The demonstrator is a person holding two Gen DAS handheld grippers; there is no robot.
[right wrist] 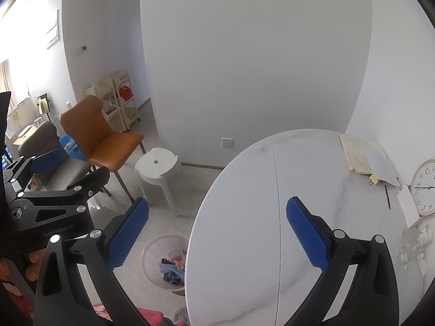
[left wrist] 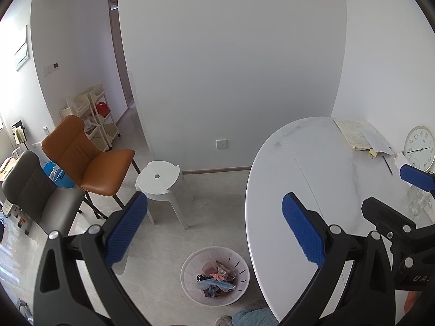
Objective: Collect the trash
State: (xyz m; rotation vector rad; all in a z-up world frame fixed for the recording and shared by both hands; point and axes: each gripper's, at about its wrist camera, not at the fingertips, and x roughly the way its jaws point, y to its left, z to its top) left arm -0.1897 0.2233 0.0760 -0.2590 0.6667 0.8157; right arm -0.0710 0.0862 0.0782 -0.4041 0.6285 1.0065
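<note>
Trash point(left wrist: 216, 281) already fills the white bin point(left wrist: 190, 279) on the floor, lower centre of the left wrist frame, beside the marble desk point(left wrist: 312, 168). Both the left hand-held gripper point(left wrist: 214, 233) and right hand-held gripper point(right wrist: 217, 233) hang released and empty; likeliest slip is mistaking the notebook point(right wrist: 359, 154) or glass point(right wrist: 413, 250) for rubbish

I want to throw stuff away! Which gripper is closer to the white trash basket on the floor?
Left. The left gripper hangs open almost right above the trash basket beside the table. The right gripper, also open, is over the tabletop, farther from it.
</note>
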